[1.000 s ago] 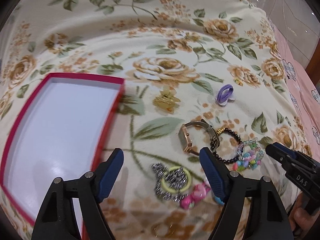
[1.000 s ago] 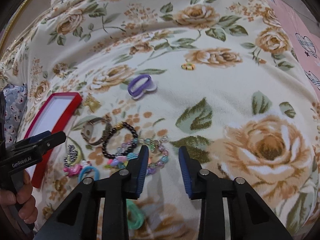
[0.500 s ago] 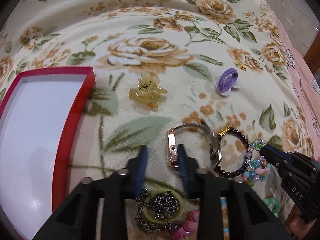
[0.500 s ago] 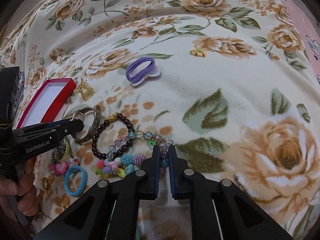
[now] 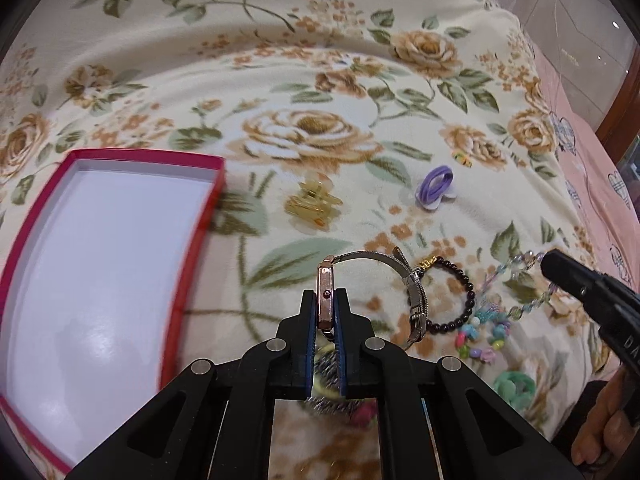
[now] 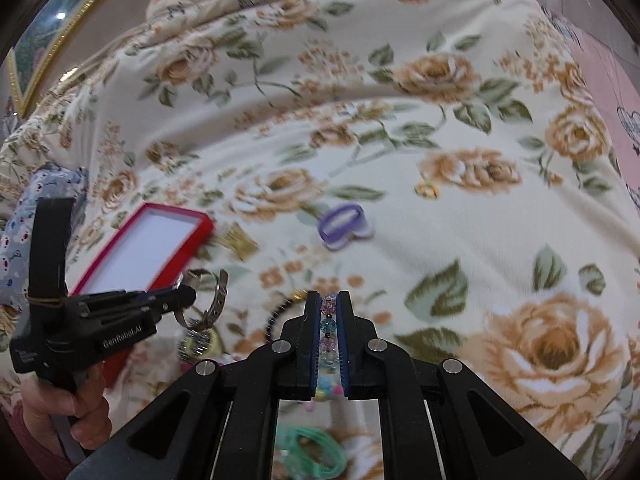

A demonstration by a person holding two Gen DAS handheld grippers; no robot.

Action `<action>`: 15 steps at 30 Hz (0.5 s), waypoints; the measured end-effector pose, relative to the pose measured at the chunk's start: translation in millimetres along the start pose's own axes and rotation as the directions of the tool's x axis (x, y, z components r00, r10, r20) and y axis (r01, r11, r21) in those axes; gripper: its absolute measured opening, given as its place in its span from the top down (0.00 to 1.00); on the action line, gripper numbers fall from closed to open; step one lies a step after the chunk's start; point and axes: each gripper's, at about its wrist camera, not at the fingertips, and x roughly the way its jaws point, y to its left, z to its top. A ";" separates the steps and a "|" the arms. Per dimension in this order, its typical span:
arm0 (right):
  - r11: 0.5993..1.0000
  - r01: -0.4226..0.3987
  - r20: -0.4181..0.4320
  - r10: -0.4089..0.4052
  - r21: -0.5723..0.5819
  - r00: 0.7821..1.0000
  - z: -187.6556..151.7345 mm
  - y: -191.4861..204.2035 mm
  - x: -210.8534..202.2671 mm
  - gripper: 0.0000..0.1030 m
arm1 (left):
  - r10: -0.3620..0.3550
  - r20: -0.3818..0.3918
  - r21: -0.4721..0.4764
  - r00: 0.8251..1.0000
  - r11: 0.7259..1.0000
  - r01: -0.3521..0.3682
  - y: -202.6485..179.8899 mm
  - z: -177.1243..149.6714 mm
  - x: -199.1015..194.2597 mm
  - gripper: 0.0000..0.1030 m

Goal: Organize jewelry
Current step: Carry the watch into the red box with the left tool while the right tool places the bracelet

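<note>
A cream blanket printed with tan roses and green leaves carries a red-rimmed, white-lined box, a rose-gold watch, a black bead bracelet, a lilac hair clip and an amber claw clip.

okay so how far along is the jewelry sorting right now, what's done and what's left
Nothing is filed yet: the red box shows only its white bottom. In hand: the left gripper is shut on the watch, and the right gripper is shut on the pastel bead bracelet. Left on the floral blanket: the black bead bracelet, yellow claw clip and purple hair tie.
</note>
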 end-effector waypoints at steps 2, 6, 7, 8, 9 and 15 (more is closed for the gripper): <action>1.000 -0.012 0.015 0.012 -0.009 1.000 3.7 7.2 -5.0 0.93 | 0.004 0.015 -0.013 1.000 1.000 -0.003 6.5 -3.9 -12.8 0.93; 0.999 -0.042 0.026 0.042 -0.024 0.999 8.3 21.2 -8.3 0.93 | 0.023 0.039 -0.035 0.999 0.999 -0.021 20.6 -12.0 -36.2 0.93; 0.998 -0.047 0.027 0.048 -0.028 0.998 8.6 24.9 -8.5 0.93 | 0.026 0.041 -0.039 0.999 0.999 -0.025 23.3 -13.7 -39.7 0.93; 0.998 -0.057 0.027 0.058 -0.034 0.998 9.1 29.2 -8.0 0.93 | 0.033 0.044 -0.048 0.998 0.998 -0.031 28.3 -16.4 -44.8 0.93; 0.997 -0.068 0.025 0.069 -0.039 0.997 9.5 33.7 -6.9 0.93 | 0.039 0.046 -0.058 0.998 0.998 -0.036 33.4 -18.7 -49.0 0.93; 0.989 -0.126 0.010 0.127 -0.074 0.992 11.5 63.5 3.9 0.93 | 0.081 0.052 -0.108 0.995 0.991 -0.075 60.4 -28.5 -66.8 0.93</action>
